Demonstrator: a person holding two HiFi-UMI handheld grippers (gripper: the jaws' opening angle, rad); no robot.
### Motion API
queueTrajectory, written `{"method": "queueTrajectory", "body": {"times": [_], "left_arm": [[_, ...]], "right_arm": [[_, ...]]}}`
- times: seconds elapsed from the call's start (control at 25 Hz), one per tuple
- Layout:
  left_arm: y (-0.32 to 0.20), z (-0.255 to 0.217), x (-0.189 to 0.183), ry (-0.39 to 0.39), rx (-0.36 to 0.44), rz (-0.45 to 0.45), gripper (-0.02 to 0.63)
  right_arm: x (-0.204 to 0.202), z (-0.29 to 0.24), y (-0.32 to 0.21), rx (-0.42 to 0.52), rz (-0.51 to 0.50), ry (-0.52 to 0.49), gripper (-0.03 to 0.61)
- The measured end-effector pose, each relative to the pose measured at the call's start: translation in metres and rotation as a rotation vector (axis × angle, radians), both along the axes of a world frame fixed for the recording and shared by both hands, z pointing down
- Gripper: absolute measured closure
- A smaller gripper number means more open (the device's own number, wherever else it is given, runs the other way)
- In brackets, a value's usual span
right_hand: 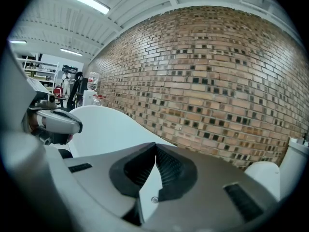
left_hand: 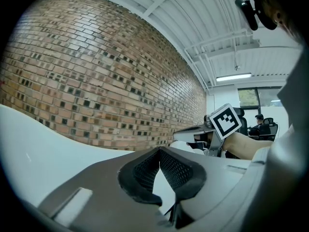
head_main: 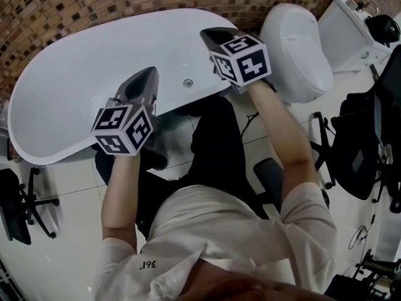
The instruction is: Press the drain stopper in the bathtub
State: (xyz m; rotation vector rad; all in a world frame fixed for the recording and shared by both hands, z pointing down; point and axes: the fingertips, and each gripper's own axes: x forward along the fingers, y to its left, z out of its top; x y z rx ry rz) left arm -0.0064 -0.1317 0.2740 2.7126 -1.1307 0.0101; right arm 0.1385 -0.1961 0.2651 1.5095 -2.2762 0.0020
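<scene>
The white bathtub (head_main: pixel 75 86) fills the upper left of the head view, with the small round drain stopper (head_main: pixel 188 82) near its front rim. My left gripper (head_main: pixel 150 74) hovers over the tub's front edge, left of the stopper, shut with nothing in it. My right gripper (head_main: pixel 210 35) is held above the tub, right of and beyond the stopper, also shut and empty. In the left gripper view the left gripper (left_hand: pixel 159 150) has its tips touching, and the right gripper (left_hand: pixel 193 129) shows beyond it. In the right gripper view the right gripper (right_hand: pixel 155 145) points over the bathtub (right_hand: pixel 106 124) at the brick wall (right_hand: pixel 207 81).
A white toilet (head_main: pixel 297 49) stands right of the tub, its cistern (head_main: pixel 351 30) behind it. Black office chairs (head_main: pixel 363 137) are at the right and another chair (head_main: pixel 19 205) at the left. A brick wall (head_main: pixel 94 2) runs behind the tub. The person's legs are against the tub's front.
</scene>
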Motion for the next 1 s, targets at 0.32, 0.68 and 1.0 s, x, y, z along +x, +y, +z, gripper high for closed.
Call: {"method": "queueTrajectory", "body": {"times": [0.32, 0.68, 1.0], "left_arm": [[0.007, -0.002, -0.005, 0.014, 0.011, -0.001, 0.606], [0.008, 0.003, -0.008, 0.011, 0.002, -0.009, 0.606], [0.013, 0.009, -0.007, 0.018, -0.012, -0.007, 0.606]], "right_arm": [[-0.006, 0.000, 0.009, 0.025, -0.012, 0.005, 0.566], [-0.013, -0.001, 0.013, 0.032, -0.031, -0.021, 0.566], [-0.014, 0.001, 0.016, 0.057, -0.027, -0.054, 0.565]]}}
